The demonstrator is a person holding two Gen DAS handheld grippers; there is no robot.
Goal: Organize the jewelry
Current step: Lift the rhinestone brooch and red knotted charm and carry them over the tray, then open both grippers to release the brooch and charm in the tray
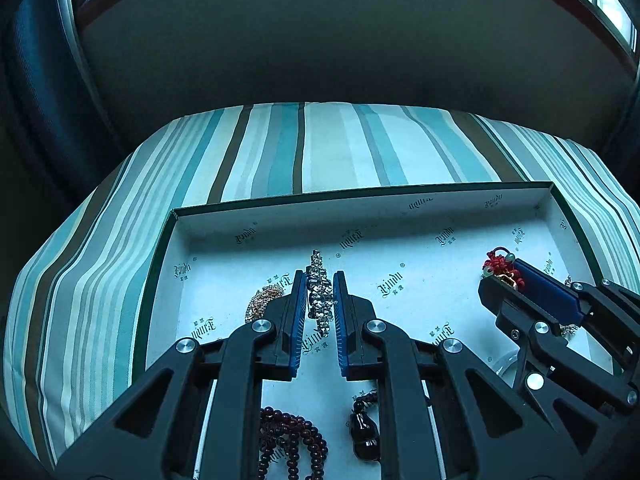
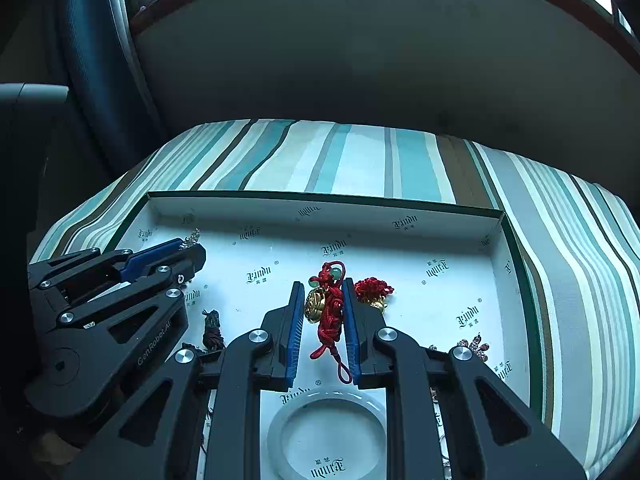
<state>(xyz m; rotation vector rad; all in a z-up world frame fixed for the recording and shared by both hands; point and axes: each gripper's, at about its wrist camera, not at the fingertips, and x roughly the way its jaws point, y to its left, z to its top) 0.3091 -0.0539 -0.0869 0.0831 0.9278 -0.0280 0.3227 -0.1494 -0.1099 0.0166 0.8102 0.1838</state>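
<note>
Left wrist view: the left tool [image 1: 320,300] is clamped narrow on a rhinestone strand [image 1: 320,292], whose long axis runs straight along the fingers, its far end poking out past the tips and its near end trailing back between the blue pads [image 1: 298,320]. It hangs over the white tray [image 1: 208,224], about midway across the tray's floor. A gold piece [image 1: 262,300] lies on the tray just left of the tool; dark red beads [image 1: 292,440] and a dark pendant [image 1: 362,432] lie toward the tray's near edge. The right tool [image 1: 506,276] sits toward the tray's right wall.

Right wrist view: the right tool [image 2: 323,312] is closed on a red knotted cord charm [image 2: 330,312] with a gold bead, the cord lying lengthwise between the fingers, its loop dangling back. It is over the tray's middle; a second red charm [image 2: 374,290] lies on the tray just right of the tips, and a pale bangle [image 2: 326,432] lies nearer. The striped bed [image 2: 360,160] carries the tray.

Each strand probably has to be laid down along its own length.
</note>
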